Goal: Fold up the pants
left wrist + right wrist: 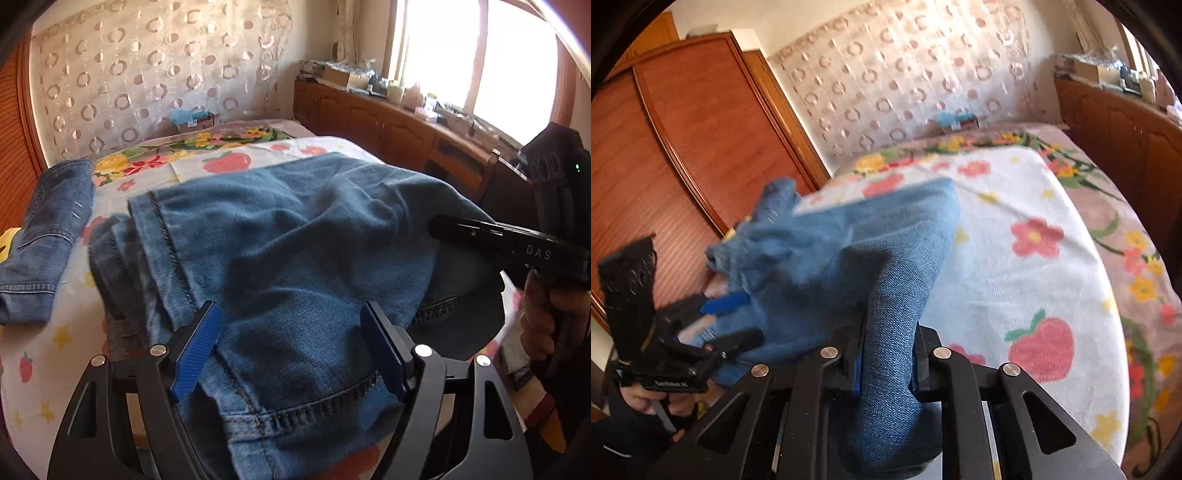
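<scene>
The right tool (886, 363) is pinched on a denim fold at lower centre, the left tool (291, 354) gaping wide astride the jeans (295, 236) — hem nearest, legs running away up-frame.

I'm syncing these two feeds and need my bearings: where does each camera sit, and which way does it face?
Left wrist: on the left gripper, looking down the bed over the jeans toward the window; jaws open, the right gripper and its hand at right.
Right wrist: on the right gripper, jaws shut on a denim fold, facing the wardrobe; the left gripper at left.
Shared: jeans, bed, circle-patterned curtain.
</scene>
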